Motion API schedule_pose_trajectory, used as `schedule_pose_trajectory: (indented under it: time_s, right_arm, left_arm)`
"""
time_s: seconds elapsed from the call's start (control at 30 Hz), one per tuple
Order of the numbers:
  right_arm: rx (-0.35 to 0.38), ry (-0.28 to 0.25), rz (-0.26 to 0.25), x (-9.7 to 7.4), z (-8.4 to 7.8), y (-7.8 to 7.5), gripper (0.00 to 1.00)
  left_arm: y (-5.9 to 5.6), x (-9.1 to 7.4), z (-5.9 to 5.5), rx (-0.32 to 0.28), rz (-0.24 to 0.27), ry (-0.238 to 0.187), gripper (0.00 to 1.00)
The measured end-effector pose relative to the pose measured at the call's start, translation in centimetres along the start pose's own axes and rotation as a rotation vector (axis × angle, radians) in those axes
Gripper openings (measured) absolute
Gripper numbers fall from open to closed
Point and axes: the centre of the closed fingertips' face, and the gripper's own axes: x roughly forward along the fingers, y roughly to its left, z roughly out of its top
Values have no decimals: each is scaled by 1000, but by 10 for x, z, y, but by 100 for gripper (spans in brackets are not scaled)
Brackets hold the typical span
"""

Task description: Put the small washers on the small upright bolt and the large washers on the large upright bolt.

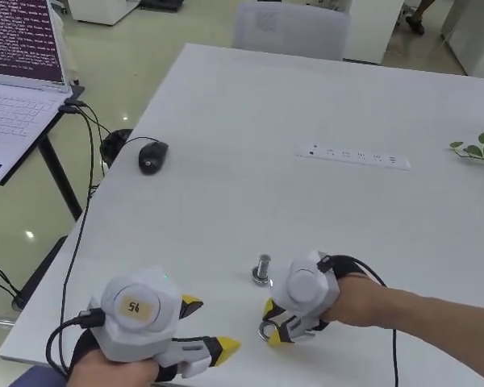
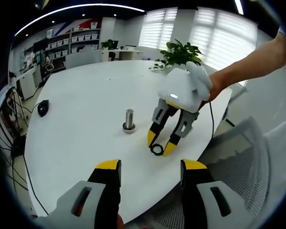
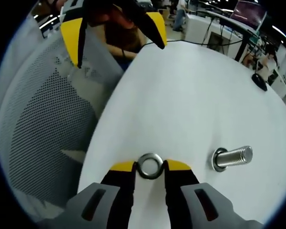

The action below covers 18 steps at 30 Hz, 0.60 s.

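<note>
One steel bolt (image 1: pixel 262 270) stands upright on the white table (image 1: pixel 250 137); it also shows as the bolt (image 2: pixel 129 119) with a wider base, and as the bolt (image 3: pixel 231 157). My right gripper (image 1: pixel 268 324) points down just in front of it, near the table's front edge, shut on a metal washer (image 3: pixel 150 165) held between its yellow tips. The same washer (image 2: pixel 157 150) sits at or just above the tabletop. My left gripper (image 1: pixel 210 326) hovers at the front left, open and holding nothing; its jaws (image 2: pixel 150 166) face the right gripper (image 2: pixel 161 143).
A black mouse (image 1: pixel 152 156) and its cable lie at the left edge, and a white power strip (image 1: pixel 352 155) at mid-table. An open laptop (image 1: pixel 16 72) sits on a side stand to the left, a plant (image 1: pixel 477 149) at far right. A mesh chair (image 3: pixel 47 119) stands past the front edge.
</note>
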Motion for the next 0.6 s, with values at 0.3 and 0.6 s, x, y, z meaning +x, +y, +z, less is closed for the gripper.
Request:
schedule_pose_trajectory:
  time_s: [0.3, 0.6]
  right_arm:
    - [-55, 33, 6, -1, -5, 2, 29]
    - [-116, 69, 26, -3, -7, 1, 24]
  left_arm:
    - [4, -1, -2, -3, 5, 6, 49]
    - [-1, 3, 2, 3, -6, 4, 49]
